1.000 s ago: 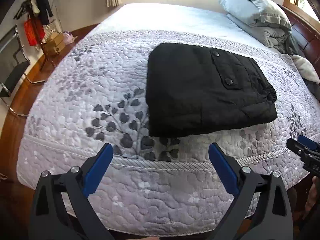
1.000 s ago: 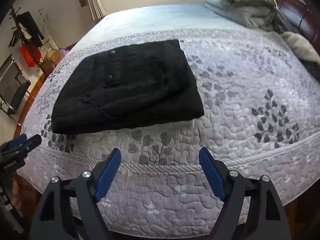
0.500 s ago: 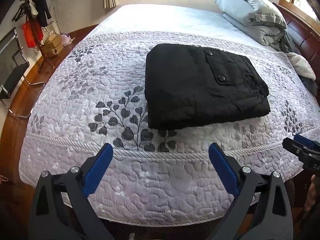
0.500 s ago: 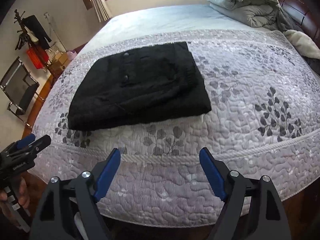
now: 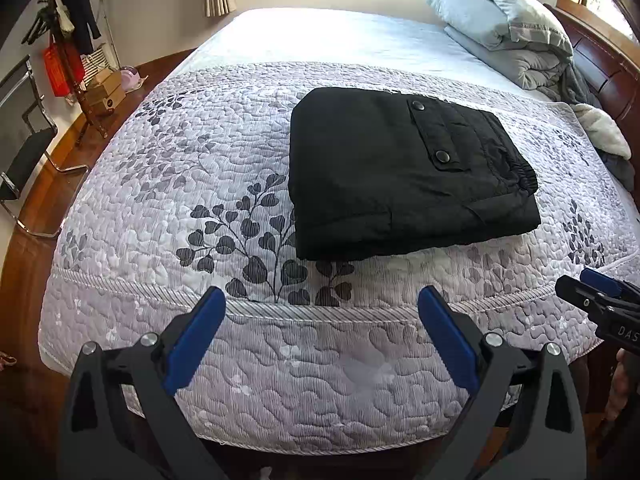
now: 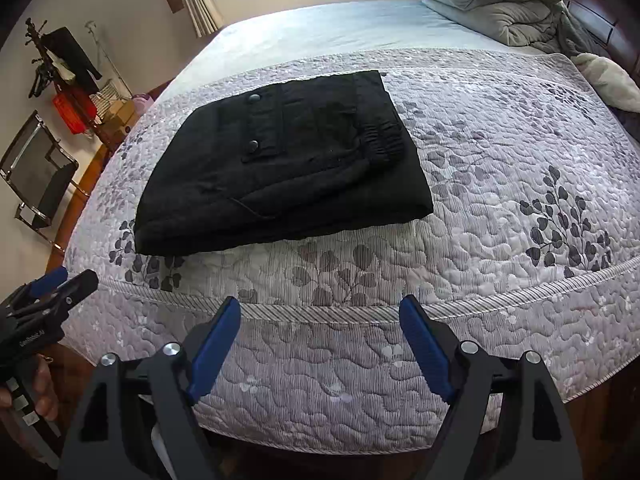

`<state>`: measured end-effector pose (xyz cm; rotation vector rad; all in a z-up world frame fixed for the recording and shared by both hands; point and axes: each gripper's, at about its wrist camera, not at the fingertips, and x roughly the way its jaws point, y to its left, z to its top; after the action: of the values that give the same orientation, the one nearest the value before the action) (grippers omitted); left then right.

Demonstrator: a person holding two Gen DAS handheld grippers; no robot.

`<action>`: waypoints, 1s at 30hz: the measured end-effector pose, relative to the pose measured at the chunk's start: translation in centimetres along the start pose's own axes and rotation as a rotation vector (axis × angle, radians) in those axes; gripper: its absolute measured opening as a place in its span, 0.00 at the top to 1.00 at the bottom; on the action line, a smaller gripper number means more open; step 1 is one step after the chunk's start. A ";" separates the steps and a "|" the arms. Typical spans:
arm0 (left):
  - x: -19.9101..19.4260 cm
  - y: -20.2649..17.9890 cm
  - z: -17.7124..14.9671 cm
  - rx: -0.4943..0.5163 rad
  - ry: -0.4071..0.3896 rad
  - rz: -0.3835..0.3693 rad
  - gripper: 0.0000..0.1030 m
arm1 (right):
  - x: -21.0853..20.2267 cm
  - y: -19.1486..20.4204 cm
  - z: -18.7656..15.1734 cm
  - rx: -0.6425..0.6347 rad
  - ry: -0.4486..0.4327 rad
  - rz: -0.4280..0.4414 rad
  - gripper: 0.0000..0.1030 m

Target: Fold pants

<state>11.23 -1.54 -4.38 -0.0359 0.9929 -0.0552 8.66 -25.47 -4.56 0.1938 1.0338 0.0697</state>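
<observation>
Black pants (image 5: 404,172), folded on the bed (image 5: 248,152): likely soft, thick, limp; best lifted by the folded edge; left claw (image 5: 320,320) and right claw (image 6: 320,320) wide open, empty.

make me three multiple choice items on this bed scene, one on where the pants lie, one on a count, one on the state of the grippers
1. Where do the black pants lie?
A. on the patterned quilt
B. on the chair
C. on the floor

2. How many round snap buttons show on the pocket flap?
A. none
B. two
C. five

3. What state are the left gripper and right gripper in?
A. both shut on the pants
B. one open, one shut
C. both open and holding nothing

Answers:
1 A: the folded pants rest flat on the quilt, back from its near edge.
2 B: one snap sits at each end of the flap.
3 C: each pair of blue pads stands wide apart, short of the pants.
</observation>
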 end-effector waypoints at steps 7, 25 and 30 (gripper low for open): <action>0.1 -0.2 0.3 0.008 0.000 0.004 0.06 | 0.1 -0.2 0.2 0.010 -0.001 0.003 0.19; 0.3 -0.4 0.5 0.020 0.003 0.014 0.06 | 0.6 -0.6 0.3 0.019 0.011 0.000 0.18; 0.3 -0.5 0.5 0.020 0.004 0.015 0.06 | 0.7 -0.6 0.3 0.019 0.016 -0.001 0.18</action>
<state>11.81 -2.01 -4.39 -0.0101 0.9966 -0.0518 9.25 -26.00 -5.17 0.2106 1.0504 0.0602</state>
